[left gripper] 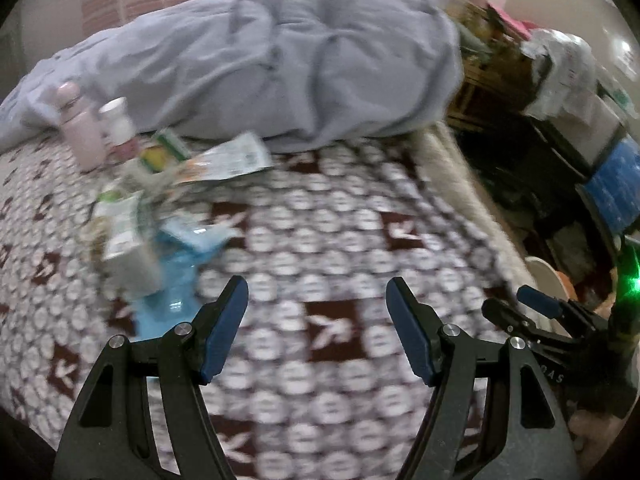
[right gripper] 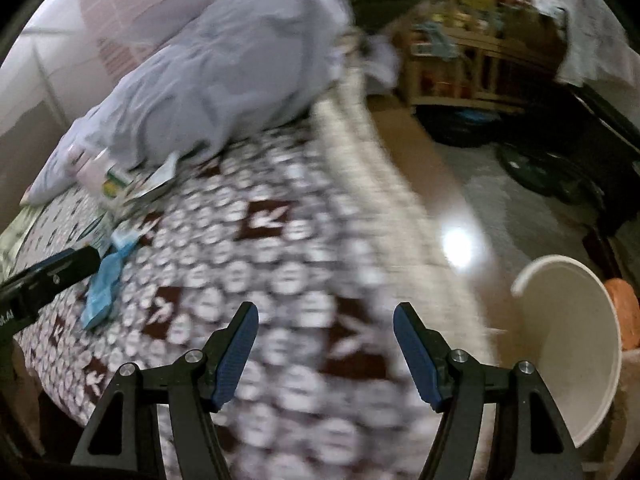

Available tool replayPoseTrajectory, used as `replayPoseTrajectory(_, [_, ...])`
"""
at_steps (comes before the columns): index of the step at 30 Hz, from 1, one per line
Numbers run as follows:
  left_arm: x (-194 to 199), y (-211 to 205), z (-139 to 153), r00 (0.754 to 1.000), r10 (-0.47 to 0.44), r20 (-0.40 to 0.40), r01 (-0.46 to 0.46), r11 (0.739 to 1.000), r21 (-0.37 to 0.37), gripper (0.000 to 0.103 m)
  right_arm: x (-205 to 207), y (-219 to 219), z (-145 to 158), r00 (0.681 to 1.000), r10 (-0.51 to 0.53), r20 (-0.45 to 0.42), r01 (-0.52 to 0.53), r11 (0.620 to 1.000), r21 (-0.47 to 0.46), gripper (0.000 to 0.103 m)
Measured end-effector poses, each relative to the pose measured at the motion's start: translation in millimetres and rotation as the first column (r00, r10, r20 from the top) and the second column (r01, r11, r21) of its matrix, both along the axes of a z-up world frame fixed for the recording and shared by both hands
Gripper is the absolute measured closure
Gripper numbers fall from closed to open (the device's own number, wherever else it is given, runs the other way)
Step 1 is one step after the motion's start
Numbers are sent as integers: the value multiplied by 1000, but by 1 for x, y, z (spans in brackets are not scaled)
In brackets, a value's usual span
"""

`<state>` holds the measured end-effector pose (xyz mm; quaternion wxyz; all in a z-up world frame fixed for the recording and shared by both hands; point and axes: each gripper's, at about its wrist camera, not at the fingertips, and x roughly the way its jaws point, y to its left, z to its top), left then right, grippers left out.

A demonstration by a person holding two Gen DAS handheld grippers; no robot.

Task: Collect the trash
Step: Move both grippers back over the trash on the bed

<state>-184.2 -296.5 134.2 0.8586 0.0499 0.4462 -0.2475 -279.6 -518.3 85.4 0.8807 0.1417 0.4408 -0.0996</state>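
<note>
bed (left gripper: 320, 240): patterned brown-and-white cover fills both views; blurred.
duvet (left gripper: 280, 60): grey heap at 12 o'clock in the left view, bunched at the far side of the bed.
bin (right gripper: 576, 340): white, open-topped, on the floor beside the bed, at 4 o'clock in the right view.
trash (left gripper: 160, 192): loose pile at 10 o'clock in the left view, on the cover just in front of the duvet; cartons, a flat printed packet, a blue wrapper (left gripper: 176, 272) nearest the fingers.
handling: likely light; wrapper soft, crinkly, perhaps slippery, so pinch a raised edge or fold. Cartons stiffer, crushable; take them across the narrow sides.
bottles (left gripper: 96, 128): pink and white, upright behind the pile; whether they are trash I cannot tell.
left gripper (left gripper: 318, 328): fingers spread, empty, over bare cover, pile at its 10 o'clock.
right gripper (right gripper: 326, 356): fingers spread, empty, above the bed edge, bin to its right.
</note>
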Motion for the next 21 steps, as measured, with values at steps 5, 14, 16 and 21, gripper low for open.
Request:
replayPoseTrajectory(5, [23, 49, -5, 995, 99, -17, -99, 995, 8, 32, 25, 39, -4, 996, 87, -10, -87, 996, 4, 35])
replayPoseTrajectory(14, [83, 111, -7, 966, 247, -77, -249, 968, -20, 32, 79, 97, -13, 973, 230, -23, -230, 973, 4, 35])
replayPoseTrajectory(16, [101, 114, -13, 958, 261, -118, -266, 964, -27, 32, 95, 108, -17, 965, 260, -27, -259, 966, 13, 35])
replayPoseTrajectory(21, [141, 112, -35, 935, 290, -203, -299, 954, -12, 32, 120, 125, -21, 953, 302, -29, -302, 953, 16, 35])
